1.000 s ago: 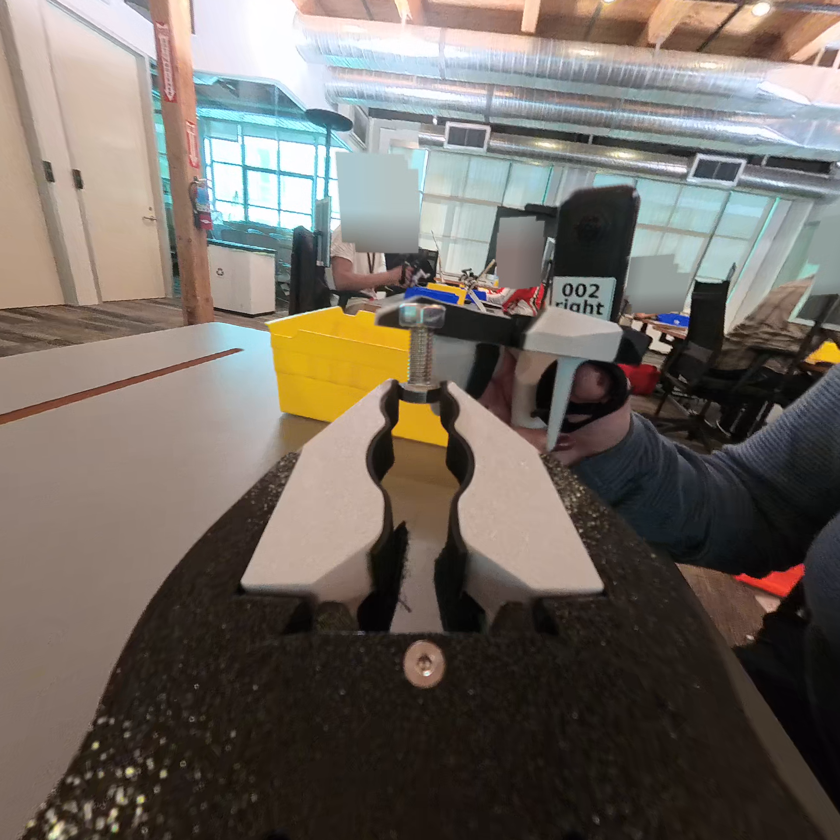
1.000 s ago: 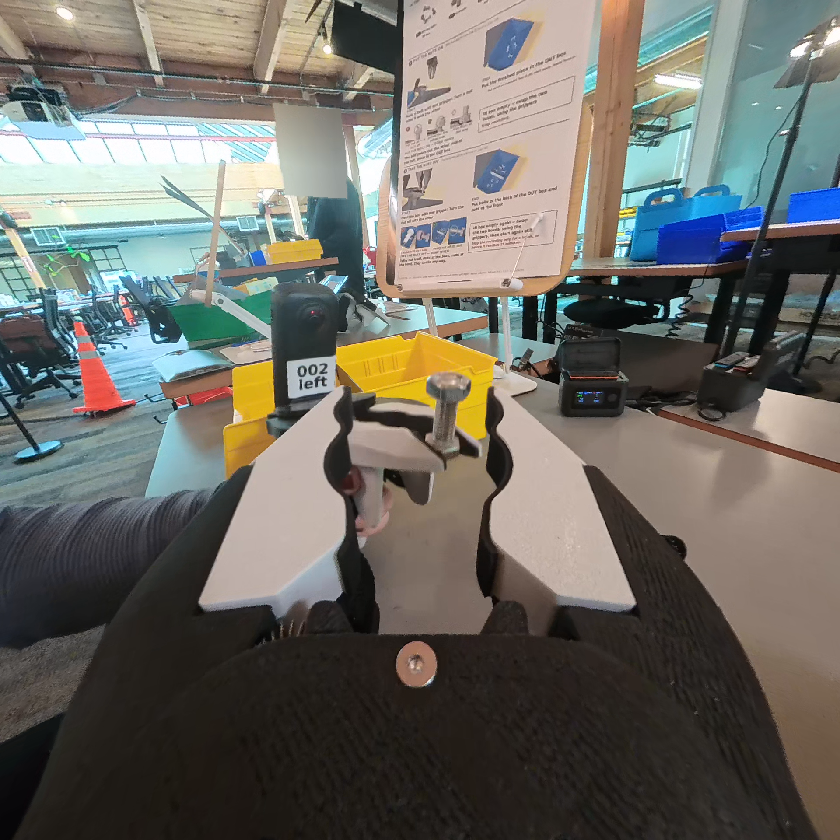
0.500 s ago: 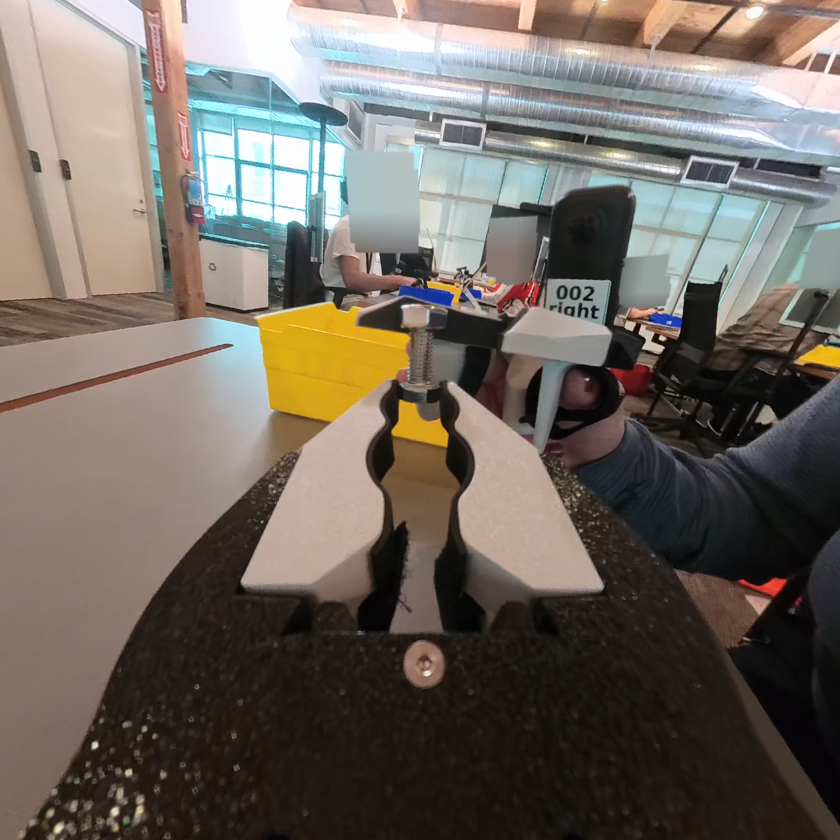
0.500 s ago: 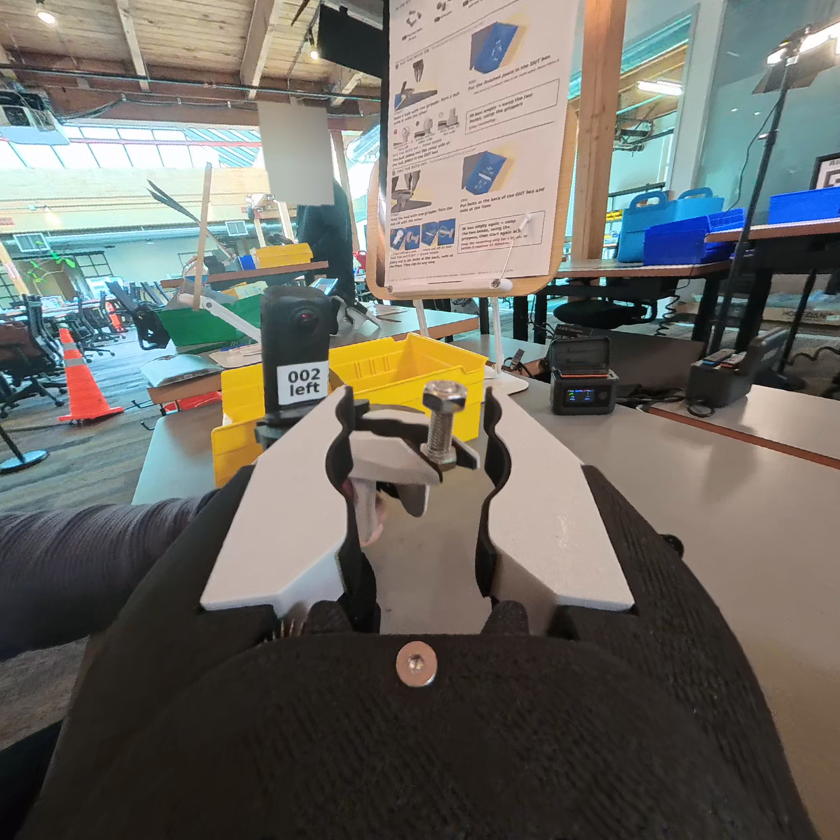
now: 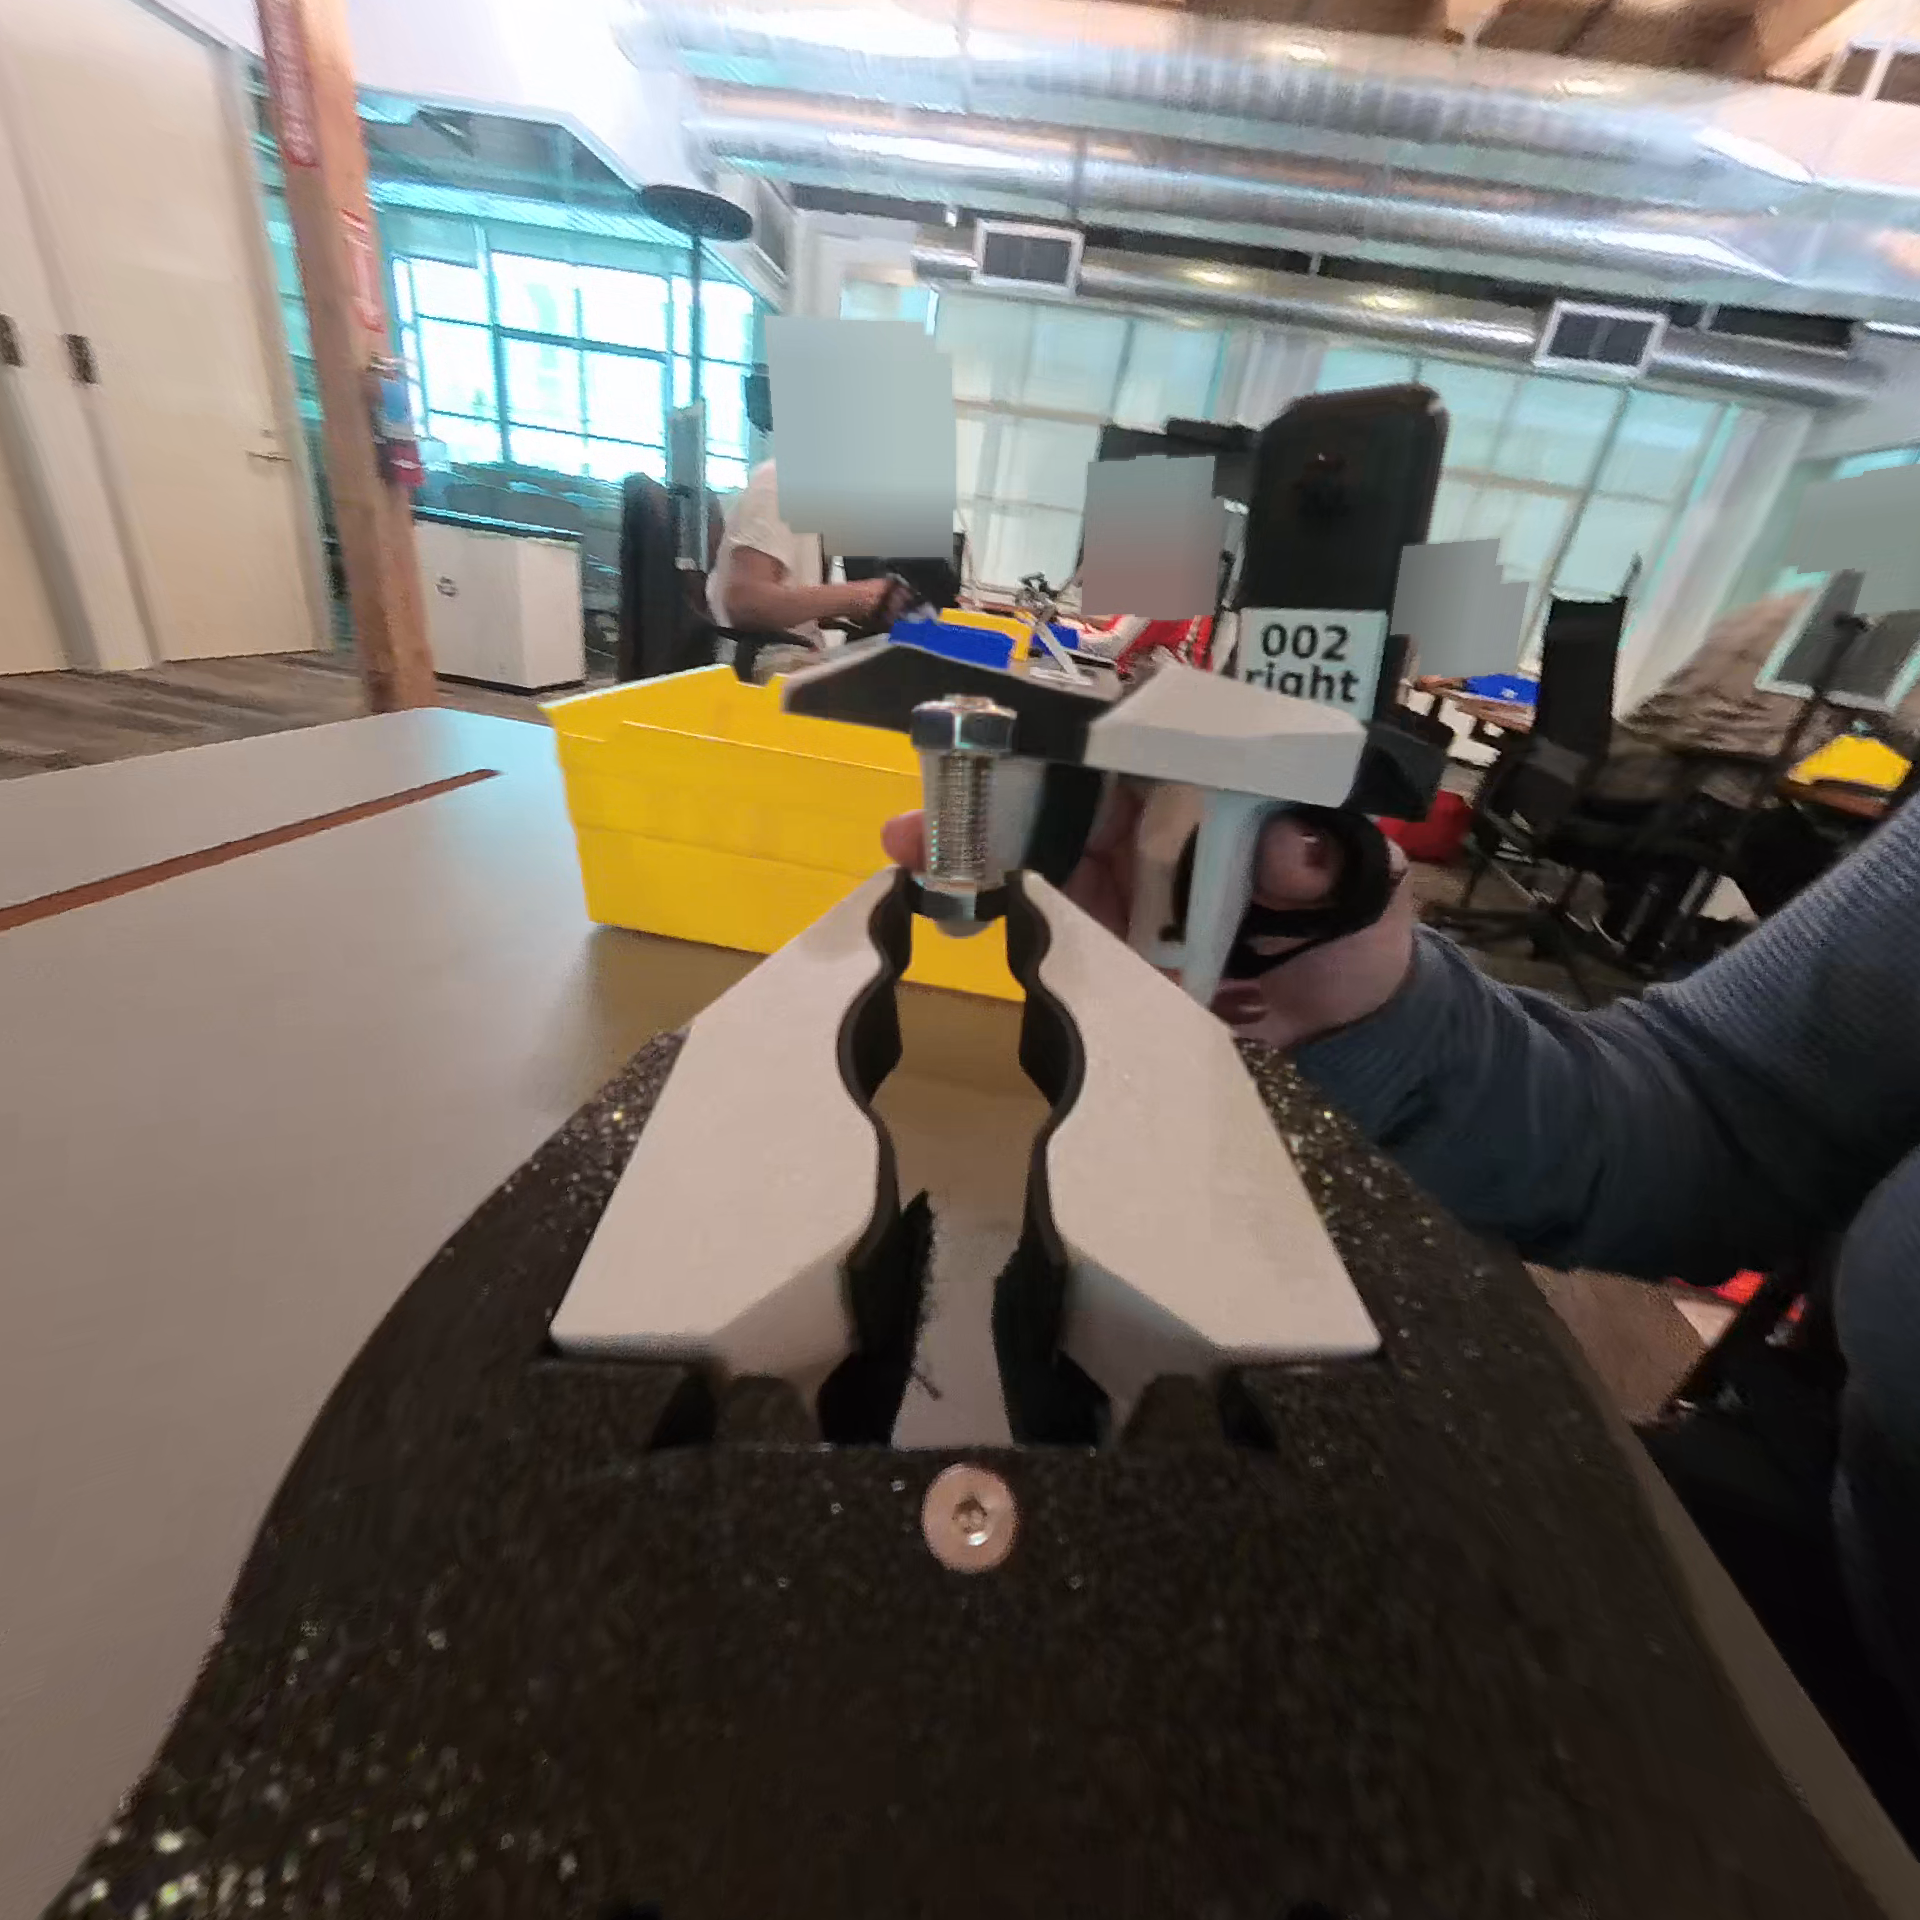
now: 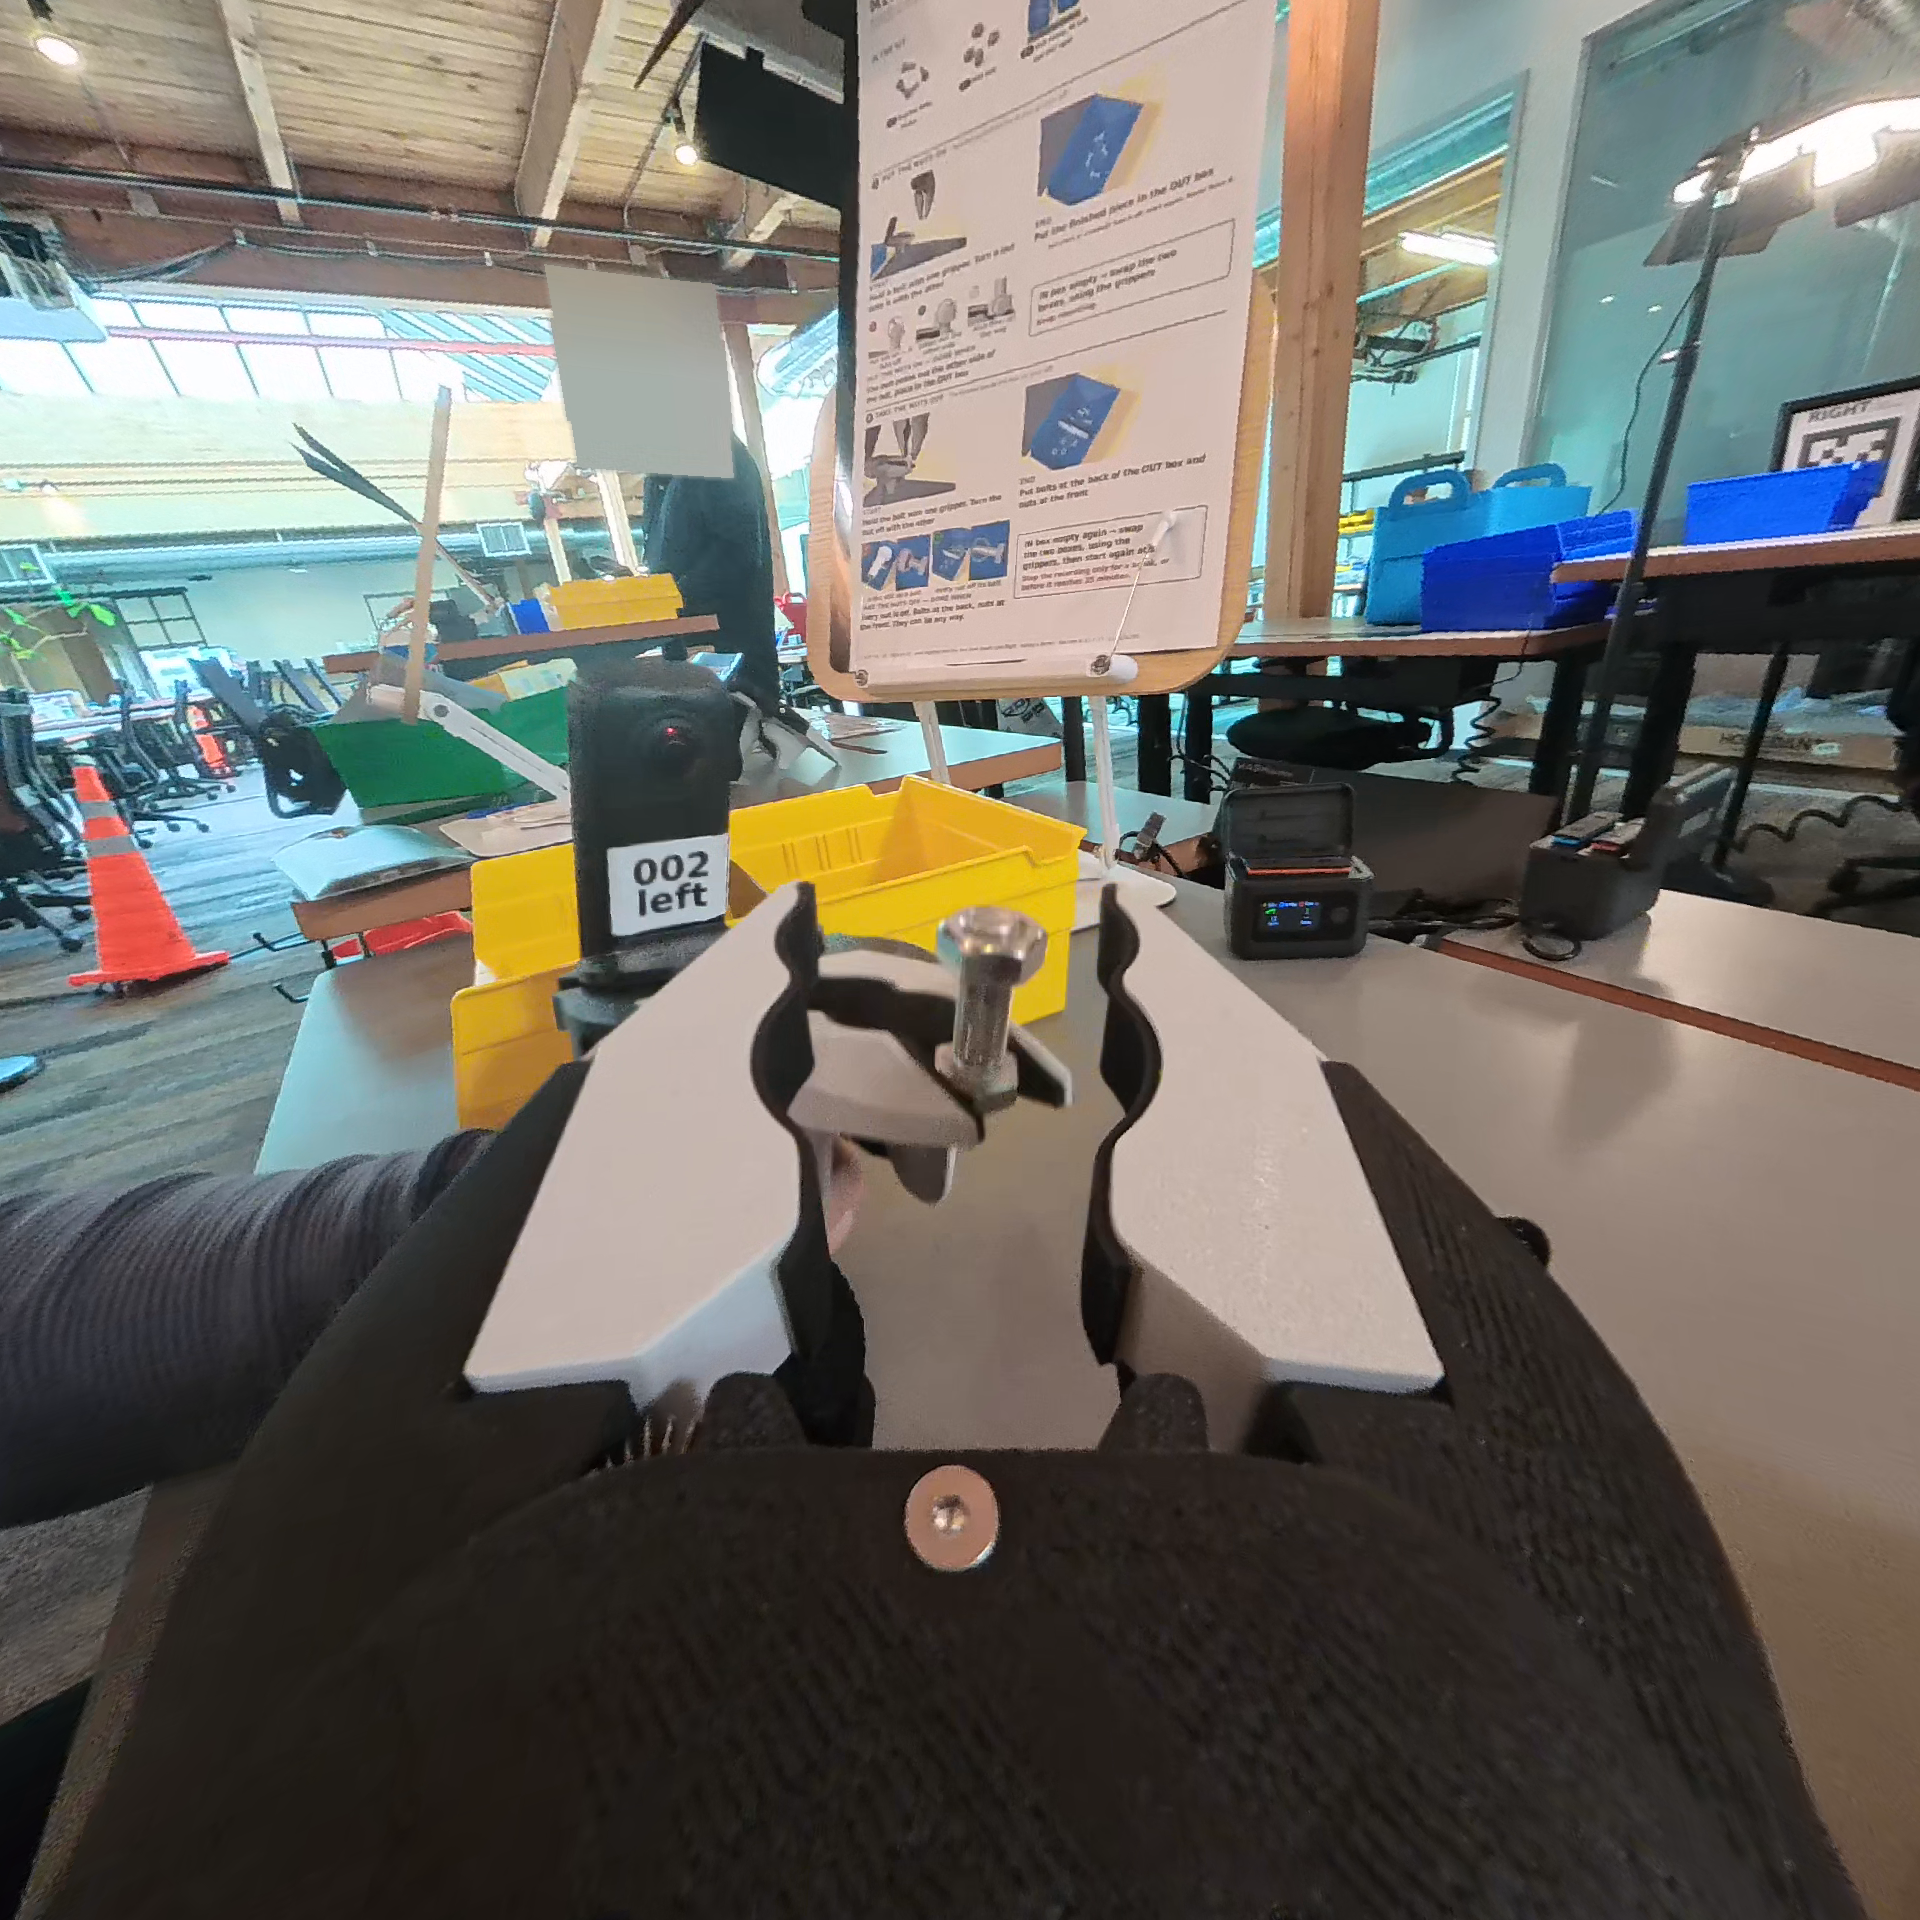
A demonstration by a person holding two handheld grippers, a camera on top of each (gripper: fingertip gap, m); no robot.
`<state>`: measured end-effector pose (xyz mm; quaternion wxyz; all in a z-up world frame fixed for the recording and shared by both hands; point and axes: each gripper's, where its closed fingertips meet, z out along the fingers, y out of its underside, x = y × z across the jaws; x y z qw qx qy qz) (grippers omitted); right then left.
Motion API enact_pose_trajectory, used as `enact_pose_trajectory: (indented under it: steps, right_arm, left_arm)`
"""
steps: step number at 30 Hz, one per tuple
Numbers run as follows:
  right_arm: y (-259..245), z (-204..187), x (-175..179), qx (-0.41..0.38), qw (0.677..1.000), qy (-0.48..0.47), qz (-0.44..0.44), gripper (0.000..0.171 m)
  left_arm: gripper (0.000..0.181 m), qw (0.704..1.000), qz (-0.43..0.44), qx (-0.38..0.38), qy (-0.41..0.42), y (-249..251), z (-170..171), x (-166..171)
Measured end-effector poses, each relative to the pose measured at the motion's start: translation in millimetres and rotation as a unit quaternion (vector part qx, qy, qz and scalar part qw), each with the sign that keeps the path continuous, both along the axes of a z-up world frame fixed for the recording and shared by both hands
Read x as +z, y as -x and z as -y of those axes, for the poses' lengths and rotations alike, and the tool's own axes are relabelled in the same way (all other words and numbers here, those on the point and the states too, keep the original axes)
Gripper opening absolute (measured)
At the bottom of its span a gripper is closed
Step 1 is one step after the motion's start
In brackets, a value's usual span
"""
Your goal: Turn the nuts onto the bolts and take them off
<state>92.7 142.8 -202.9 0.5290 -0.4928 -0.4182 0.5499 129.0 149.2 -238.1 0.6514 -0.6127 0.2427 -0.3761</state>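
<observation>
A steel bolt (image 5: 961, 810) stands upright, head on top, with a nut (image 5: 956, 906) at its lower end. My left gripper (image 5: 956, 902) is shut on the nut and holds the bolt above the grey table (image 5: 260, 1091). My right gripper (image 6: 956, 904) is open, its jaws wide apart, level with the bolt head and not gripping it. In the right wrist view the bolt (image 6: 987, 997) rises from the left gripper's fingertips (image 6: 883, 1101). In the left wrist view the right gripper's grey finger (image 5: 1226, 738) sits just behind the bolt head.
A yellow bin (image 5: 727, 831) stands on the table just beyond the bolt, also in the right wrist view (image 6: 935, 862). An instruction board on a stand (image 6: 1049, 364) rises behind it. A small black case (image 6: 1299, 904) sits to the right. People sit at desks far behind. About 4 centimetres separates my left fingertips from my right.
The left gripper keeps its hold on the nut. The right gripper stays open by the bolt head. Both have shifted slightly, and the bolt leans a little more in the right wrist view.
</observation>
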Motion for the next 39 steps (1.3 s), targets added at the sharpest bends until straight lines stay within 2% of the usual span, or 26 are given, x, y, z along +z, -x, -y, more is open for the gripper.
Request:
enact_pose_trajectory:
  steps: [3, 8, 15, 21, 27, 35, 39]
  right_arm:
    - [1, 5, -2, 0.016, 1.000, 0.001, 0.005, 0.050]
    - [-4, 2, 2, 0.007, 1.000, -0.002, -0.004, 0.046]
    - [-1, 3, -1, 0.012, 1.000, 0.007, 0.001, 0.049]
    - [-3, 5, -1, 0.019, 1.000, 0.006, -0.001, 0.043]
    - [0, 6, -3, 0.020, 1.000, 0.010, 0.000, 0.046]
    - [-3, 8, -2, 0.029, 0.999, 0.015, -0.008, 0.041]
    - [-3, 5, -1, 0.017, 1.000, 0.013, -0.012, 0.047]
  left_arm:
    - [0.017, 1.000, 0.000, -0.004, 0.007, -4, -1, -4]
    - [0.016, 0.998, 0.039, 0.038, 0.012, 21, -9, 2]
    - [0.016, 1.000, 0.000, -0.021, -0.009, -7, 5, 1]
    - [0.016, 0.999, 0.043, 0.031, -0.001, 20, -5, 7]
    - [0.016, 1.000, -0.003, -0.019, -0.011, -4, 6, 3]
    - [0.016, 0.999, 0.037, 0.025, -0.005, 22, -2, 10]
    - [0.016, 1.000, 0.011, -0.005, -0.006, 6, 3, 6]
